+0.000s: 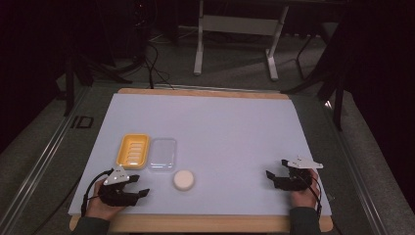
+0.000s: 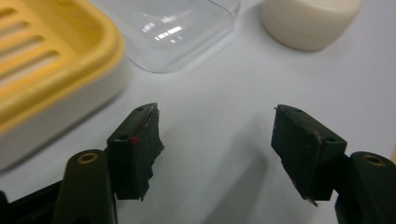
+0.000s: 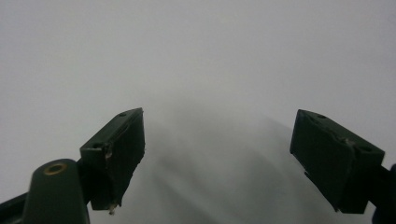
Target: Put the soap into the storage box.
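soap (image 1: pixel 183 179) sits just ahead of the wide-open, empty left claw (image 1: pixel 136 187), beside a clear lid (image 1: pixel 162 153) and yellow dish (image 1: pixel 132 151), the right claw (image 1: pixel 277 169) likewise open and empty, well apart; a hasty reach could shove the smooth bar away.

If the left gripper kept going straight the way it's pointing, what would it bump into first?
Probably nothing at once. The left gripper, jaws open, points at bare white table, between the clear lid and the round white soap. Farther on it might brush either one; depth is hard to judge.
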